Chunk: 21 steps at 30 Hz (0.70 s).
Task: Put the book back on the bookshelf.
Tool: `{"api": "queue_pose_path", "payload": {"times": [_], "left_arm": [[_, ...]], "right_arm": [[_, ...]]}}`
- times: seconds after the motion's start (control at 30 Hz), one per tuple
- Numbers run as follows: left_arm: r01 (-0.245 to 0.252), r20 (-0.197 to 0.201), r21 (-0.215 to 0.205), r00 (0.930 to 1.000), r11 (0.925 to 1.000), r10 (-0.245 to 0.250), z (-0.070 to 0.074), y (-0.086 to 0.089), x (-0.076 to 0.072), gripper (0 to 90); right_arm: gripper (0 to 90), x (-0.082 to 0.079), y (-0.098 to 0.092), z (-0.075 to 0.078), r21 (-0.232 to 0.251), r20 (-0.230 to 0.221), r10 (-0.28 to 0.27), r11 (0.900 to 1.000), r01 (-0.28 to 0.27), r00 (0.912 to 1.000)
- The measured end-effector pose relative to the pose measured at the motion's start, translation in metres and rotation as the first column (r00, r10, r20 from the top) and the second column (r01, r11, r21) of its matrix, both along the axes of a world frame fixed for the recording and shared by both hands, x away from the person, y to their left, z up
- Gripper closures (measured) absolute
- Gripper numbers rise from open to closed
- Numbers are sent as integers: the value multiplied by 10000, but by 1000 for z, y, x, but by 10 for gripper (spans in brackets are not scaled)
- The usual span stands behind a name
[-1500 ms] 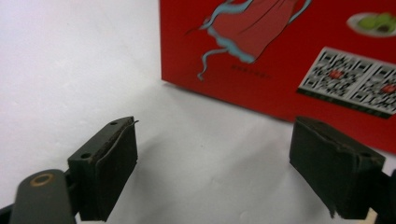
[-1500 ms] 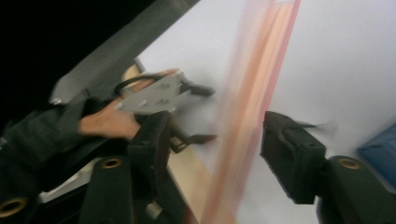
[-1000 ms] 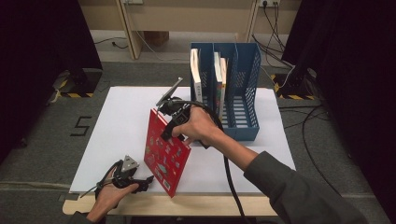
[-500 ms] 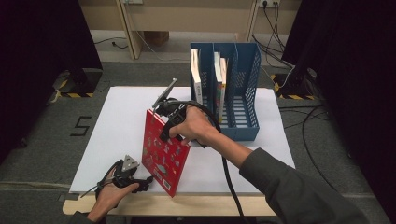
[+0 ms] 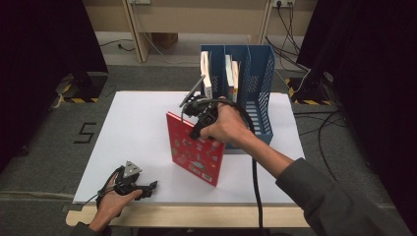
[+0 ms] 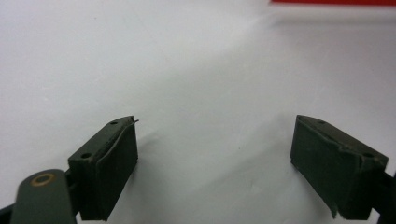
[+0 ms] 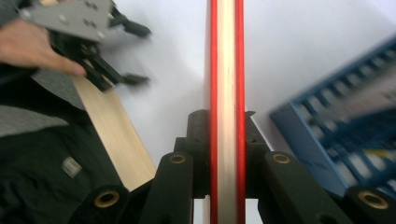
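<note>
The right gripper (image 5: 196,114) is clamped on the top edge of a red book (image 5: 194,153), upright just left of the blue file rack (image 5: 259,93). Keeping it vertical should help it slip into a slot. The left gripper (image 5: 147,189) rests open and empty, well left of the rack.

White-topped desk (image 5: 142,132) with a pale wood front edge carries a blue file rack (image 5: 258,93) at its far right, a red book (image 5: 194,155) standing mid-desk, and the left hand-held gripper (image 5: 147,188) resting near the front-left edge.

High view looks down; gripper views sit close — all share the red book (image 5: 194,150).
</note>
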State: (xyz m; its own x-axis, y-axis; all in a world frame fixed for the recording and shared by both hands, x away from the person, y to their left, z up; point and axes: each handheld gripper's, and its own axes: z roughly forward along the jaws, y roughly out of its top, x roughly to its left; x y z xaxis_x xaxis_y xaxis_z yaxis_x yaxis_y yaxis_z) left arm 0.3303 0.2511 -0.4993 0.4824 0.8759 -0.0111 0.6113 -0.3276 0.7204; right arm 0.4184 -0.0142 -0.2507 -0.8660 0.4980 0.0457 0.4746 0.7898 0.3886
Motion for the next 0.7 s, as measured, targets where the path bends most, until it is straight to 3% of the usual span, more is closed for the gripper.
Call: {"api": "queue_pose_path", "payload": {"times": [0.33, 0.53, 0.7], "left_arm": [[154, -84, -42, 9998, 9999, -154, -1, 1, 3, 124], [140, -146, -63, 9998, 9999, -140, -1, 1, 6, 103], [123, -148, -52, 9998, 9999, -124, -1, 1, 6, 94]], "right_arm": [[798, -4, -63, 31, -220, 349, -1051, 9941, 1059, 9939], [798, -9, -97, 44, -305, 429, -1645, 9857, 1659, 9854], [798, -13, -124, 54, -399, 640, -2197, 9741, 2224, 9735]]}}
